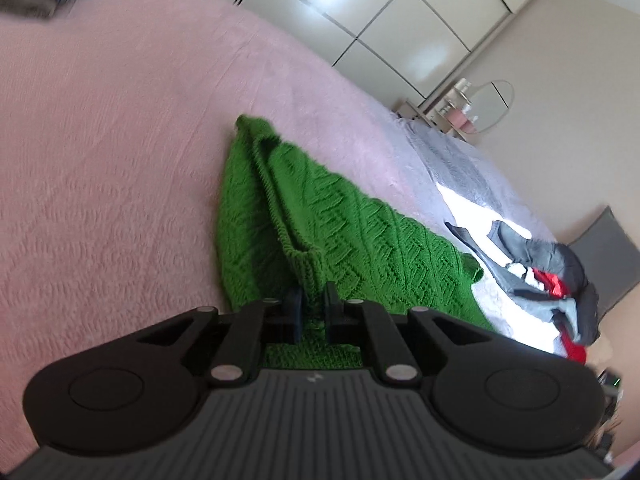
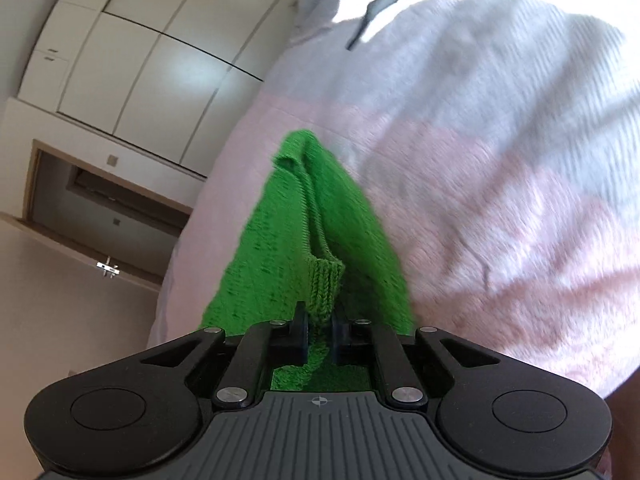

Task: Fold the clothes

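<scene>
Both claws are pinching the same green cable-knit sweater, one at each end of a ribbed edge. The left claw has its fingers pressed in on a ribbed band, prob. a cuff or hem corner, w/ knit bunched between the pads. The right claw is likewise clamped on a ribbed tab, fabric filling the gap.

Why held so: w/ two grips on one edge, the sweater can be carried as a sheet rather than dragged in a lump. A soft, stretchy knit sags if held at one point only. From each grip the cloth runs away as a taut wedge, so the held edge looks lifted off the bed while the far part lies on the pink bedspread. A fold line or doubled layer runs lengthwise down the middle in both views, so part of it seems already laid over itself. Which part (sleeve or side) I can't tell.

Stage, as a judgement: mid-fold, w/ the held edge fit to be brought over or set down. Which one isn't settled here.

Beyond the sweater, in the left view, a heap of grey, red and white clothes sits near the bed's sunlit end, well apart. Wardrobe doors behind.

Risk: loose knit may stretch or slip at the pads, skewing the fold.
</scene>
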Demonstrator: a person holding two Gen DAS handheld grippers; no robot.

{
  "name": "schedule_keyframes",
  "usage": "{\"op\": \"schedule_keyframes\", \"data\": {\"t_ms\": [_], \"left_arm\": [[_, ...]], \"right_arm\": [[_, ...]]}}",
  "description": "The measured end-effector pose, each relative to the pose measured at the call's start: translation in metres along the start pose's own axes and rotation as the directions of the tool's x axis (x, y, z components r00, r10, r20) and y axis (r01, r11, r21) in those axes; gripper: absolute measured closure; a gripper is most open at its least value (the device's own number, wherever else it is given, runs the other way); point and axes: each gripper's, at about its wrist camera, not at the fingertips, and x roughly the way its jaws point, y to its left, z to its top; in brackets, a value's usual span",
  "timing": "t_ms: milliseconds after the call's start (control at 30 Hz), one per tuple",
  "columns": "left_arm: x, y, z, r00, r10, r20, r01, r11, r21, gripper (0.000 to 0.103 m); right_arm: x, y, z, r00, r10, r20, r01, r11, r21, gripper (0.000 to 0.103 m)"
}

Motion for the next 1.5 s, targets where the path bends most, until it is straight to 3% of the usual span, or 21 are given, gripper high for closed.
{"op": "schedule_keyframes", "data": {"t_ms": [433,600,633,733,833,967,1100,1167,1233,1300,1400,1500], "left_arm": [[-0.003,0.014,-0.012,0.999,0.027,-0.017,-0.027,1.0,-0.006,0.096],[0.008,0.014,-0.016,0.996,0.075,-0.046,-0.074,0.997,0.011,0.093],[0.008,0.013,-0.015,0.995,0.08,-0.052,-0.079,0.997,0.018,0.091],[0.003,0.002,-0.005,0.993,0.11,-0.039,-0.107,0.992,0.071,0.087],[-0.004,-0.011,0.007,0.99,0.143,-0.012,-0.14,0.981,0.134,0.084],[-0.009,-0.032,0.018,0.985,0.173,0.024,-0.174,0.956,0.236,0.081],[0.016,-0.041,-0.002,0.976,0.216,-0.011,-0.199,0.915,0.351,0.079],[0.028,-0.046,-0.012,0.971,0.239,-0.027,-0.208,0.89,0.407,0.079],[0.038,-0.049,-0.022,0.965,0.257,-0.04,-0.212,0.866,0.454,0.079],[0.031,-0.041,-0.023,0.969,0.239,-0.053,-0.192,0.877,0.441,0.08],[0.022,-0.029,-0.001,0.975,0.199,-0.096,-0.148,0.911,0.384,0.092],[0.018,-0.03,0.033,0.981,0.194,-0.022,-0.17,0.906,0.387,0.092]], "right_arm": [[-0.002,-0.005,-0.012,1.0,-0.022,-0.003,0.022,1.0,-0.018,0.094],[0.016,0.0,-0.018,0.996,-0.09,-0.017,0.087,0.987,-0.134,0.094],[0.017,0.004,-0.019,0.995,-0.094,-0.018,0.09,0.981,-0.17,0.09],[0.014,0.02,-0.019,0.994,-0.108,-0.035,0.094,0.956,-0.279,0.048],[0.007,0.05,-0.022,0.983,-0.175,0.046,0.177,0.876,-0.448,0.045],[0.008,0.087,-0.037,0.957,-0.222,0.185,0.289,0.69,-0.664,0.045],[0.031,0.098,-0.062,0.979,-0.165,0.121,0.198,0.621,-0.759,0.045],[0.051,0.091,-0.074,0.976,-0.203,0.076,0.185,0.596,-0.782,0.045],[0.063,0.075,-0.079,0.963,-0.268,0.03,0.189,0.595,-0.781,0.045],[0.058,0.068,-0.072,0.965,-0.262,-0.016,0.155,0.62,-0.769,0.045],[0.049,0.075,-0.049,0.963,-0.255,-0.089,0.107,0.664,-0.74,0.045],[0.042,0.091,-0.02,0.977,-0.213,-0.015,0.132,0.656,-0.743,0.045]]}}
